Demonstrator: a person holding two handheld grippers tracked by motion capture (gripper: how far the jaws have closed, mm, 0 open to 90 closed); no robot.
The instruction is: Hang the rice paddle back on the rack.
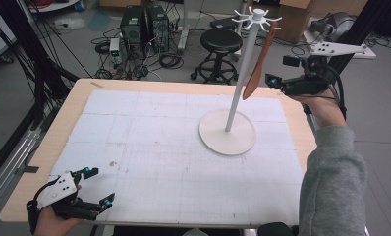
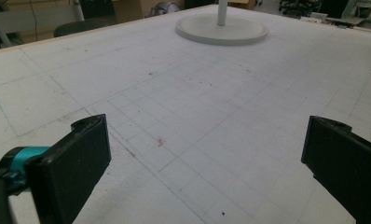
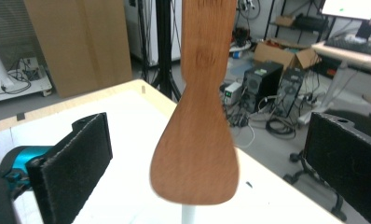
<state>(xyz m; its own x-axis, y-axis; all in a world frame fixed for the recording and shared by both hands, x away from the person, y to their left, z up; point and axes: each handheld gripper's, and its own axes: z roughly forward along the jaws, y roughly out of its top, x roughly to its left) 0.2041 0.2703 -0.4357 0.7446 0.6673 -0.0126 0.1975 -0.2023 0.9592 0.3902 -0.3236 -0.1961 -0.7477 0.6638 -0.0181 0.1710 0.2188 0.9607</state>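
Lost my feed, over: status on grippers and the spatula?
Right gripper open beside the hanging wooden spatula, pads clear. Left gripper open, low over the mat. White rack stands just behind.

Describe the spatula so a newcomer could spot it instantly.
Start at the white rack with a round base on the table's far right. From a peg at its top hangs the flat reddish-brown wooden spatula, blade down, beside the pole. It is the one wooden utensil there, just off the open right hand-held gripper.
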